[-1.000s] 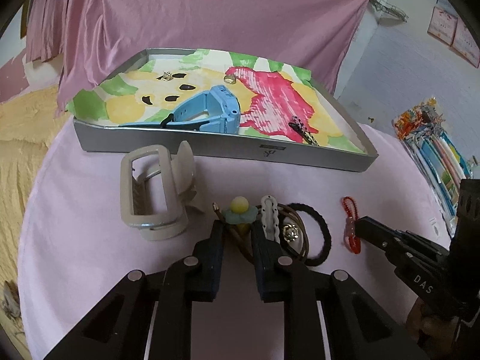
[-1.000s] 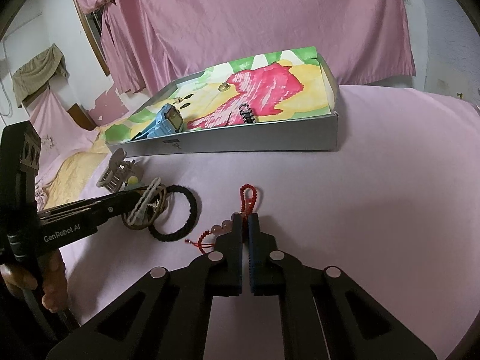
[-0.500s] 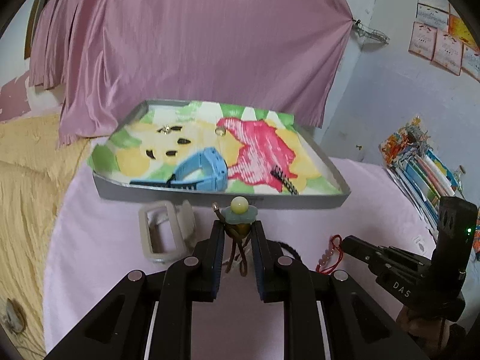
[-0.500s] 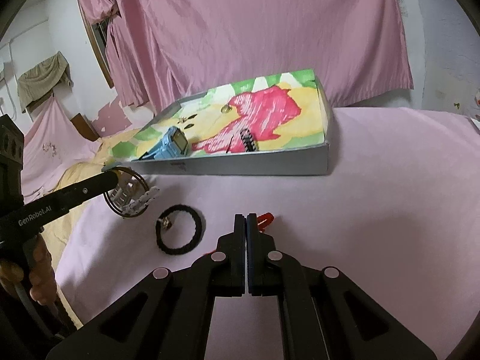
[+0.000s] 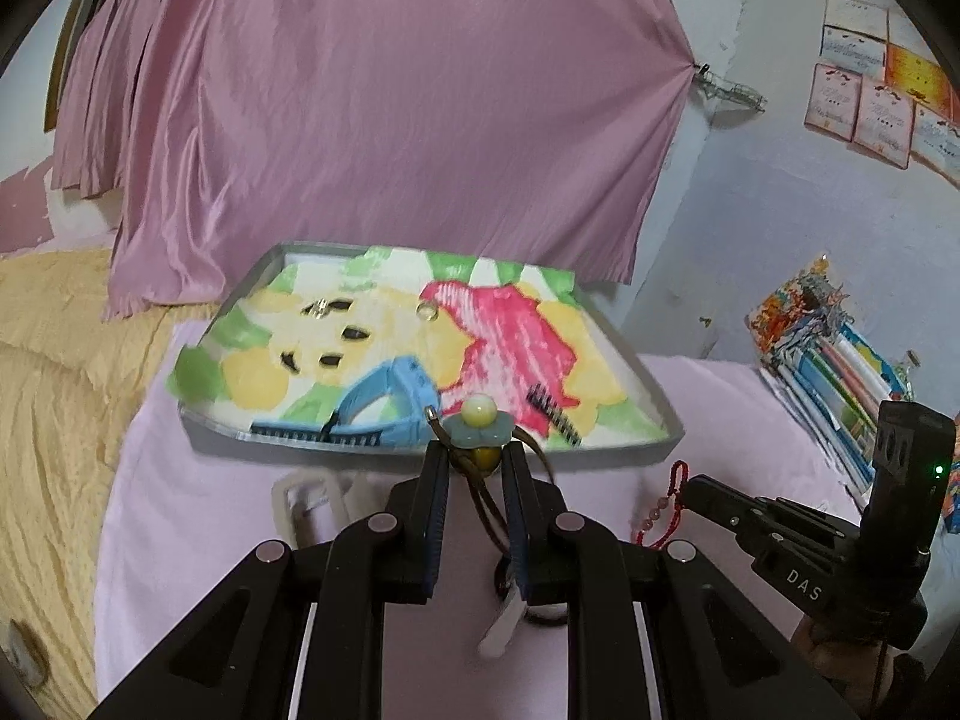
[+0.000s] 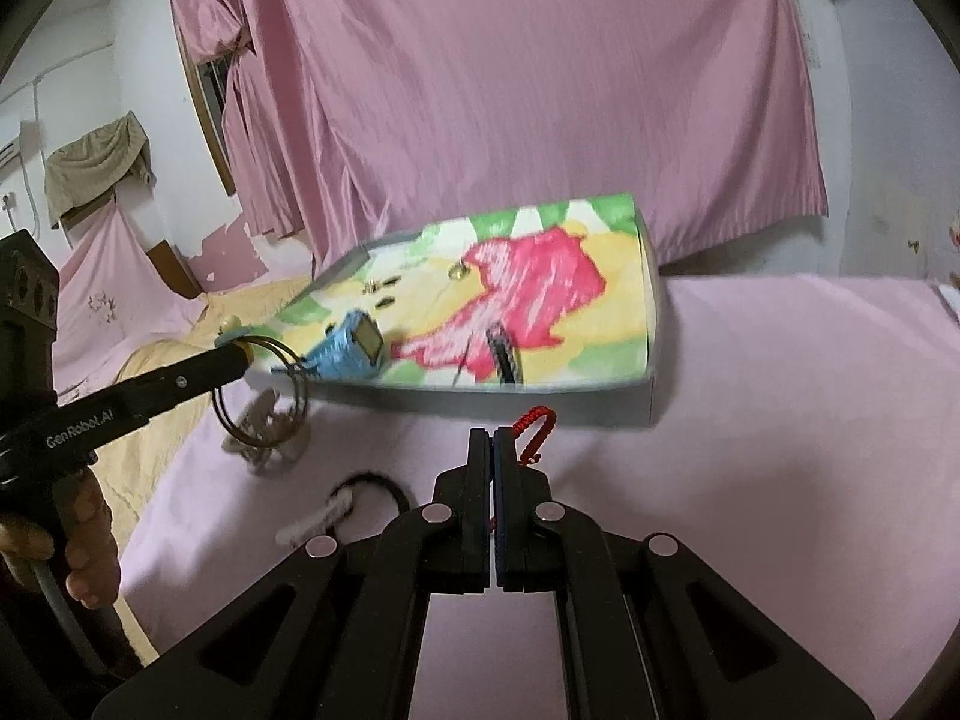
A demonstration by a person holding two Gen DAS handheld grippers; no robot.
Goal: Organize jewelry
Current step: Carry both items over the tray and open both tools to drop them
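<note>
My left gripper (image 5: 474,462) is shut on a brown cord bracelet with a green flower and a pale bead (image 5: 479,420), held in the air in front of the tray; its cord loops (image 6: 282,378) hang below the fingers in the right wrist view. My right gripper (image 6: 493,441) is shut on a red string bracelet (image 6: 534,429), lifted off the pink cloth; it also shows in the left wrist view (image 5: 666,504). The grey tray (image 5: 651,444) with a colourful liner holds a blue watch (image 5: 390,402), a black hair clip (image 5: 555,414) and small rings (image 5: 429,309).
A beige claw clip (image 6: 264,438) lies on the pink cloth in front of the tray. A black hair tie with a white clip (image 6: 360,498) lies nearer to me. Books (image 5: 840,360) are stacked at the right. A yellow blanket (image 5: 54,396) lies at the left.
Both grippers have risen from the cloth with their bracelets. The left one has moved toward the tray. The white clip and black tie stayed on the cloth.
</note>
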